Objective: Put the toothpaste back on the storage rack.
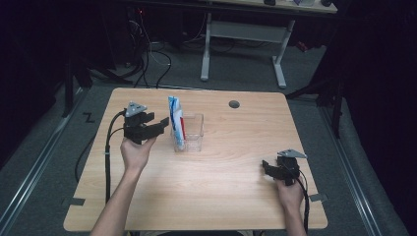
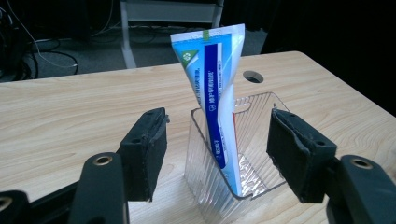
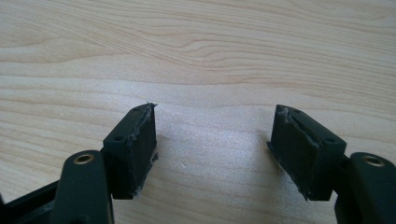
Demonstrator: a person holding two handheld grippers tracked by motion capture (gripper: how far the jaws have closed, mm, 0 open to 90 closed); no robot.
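Note:
A blue and white toothpaste tube (image 1: 176,120) (image 2: 215,107) stands tilted in a clear ribbed plastic holder (image 1: 193,133) (image 2: 254,154) near the middle of the wooden table (image 1: 221,167). My left gripper (image 1: 163,124) (image 2: 217,156) hovers just left of the holder, jaws open and pointing at it; in the left gripper view the tube and holder lie beyond the gap between the pads, apart from them. My right gripper (image 1: 267,166) (image 3: 215,149) rests low at the table's right front, open, with bare wood between its pads.
A round cable hole (image 1: 234,104) (image 2: 252,76) sits in the tabletop behind the holder. A white-legged desk (image 1: 246,34) stands on the floor beyond the table. Cables (image 1: 107,162) trail from the left gripper over the table's left edge.

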